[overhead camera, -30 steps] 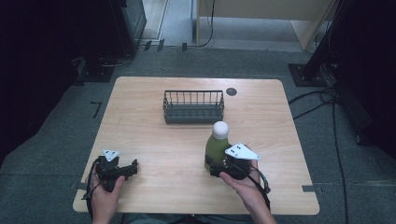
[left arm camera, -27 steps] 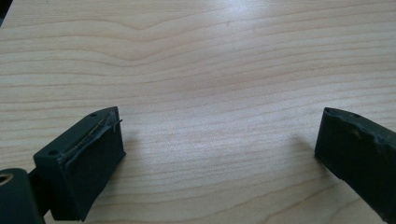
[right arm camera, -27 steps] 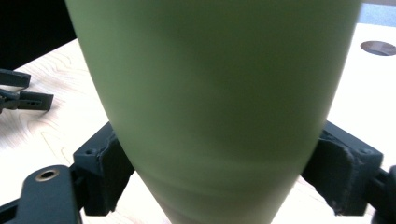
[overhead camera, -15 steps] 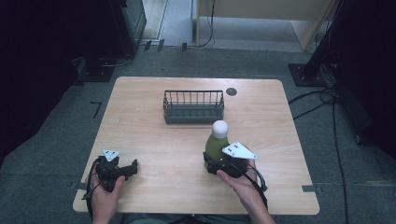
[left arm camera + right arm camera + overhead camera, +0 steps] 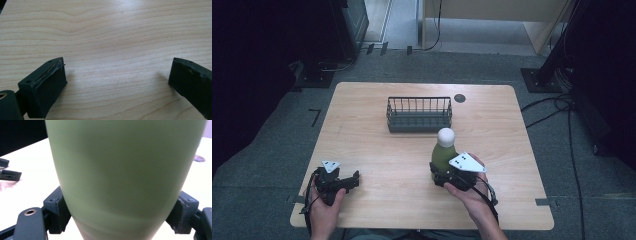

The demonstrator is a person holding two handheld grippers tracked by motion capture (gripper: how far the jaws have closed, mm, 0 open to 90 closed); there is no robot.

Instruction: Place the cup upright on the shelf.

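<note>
Closing over the last moment, my right claw [image 5: 438, 175] now clamps its jaws on the lower body of the green bottle [image 5: 443, 154], which stands upright on the table [image 5: 512, 150] with its white cap above the claw. Beyond the bottle sits the wire basket [image 5: 419, 114]. My left claw [image 5: 353, 178] rests well apart to the left, jaws spread over bare wood, grasping nothing.

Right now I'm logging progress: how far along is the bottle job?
Done: the right gripper has just closed on the green bottle, pads pressing its sides. In hand: the bottle stands upright on the table. Probably left: lifting it into the wire basket. The left gripper rests open.
</note>
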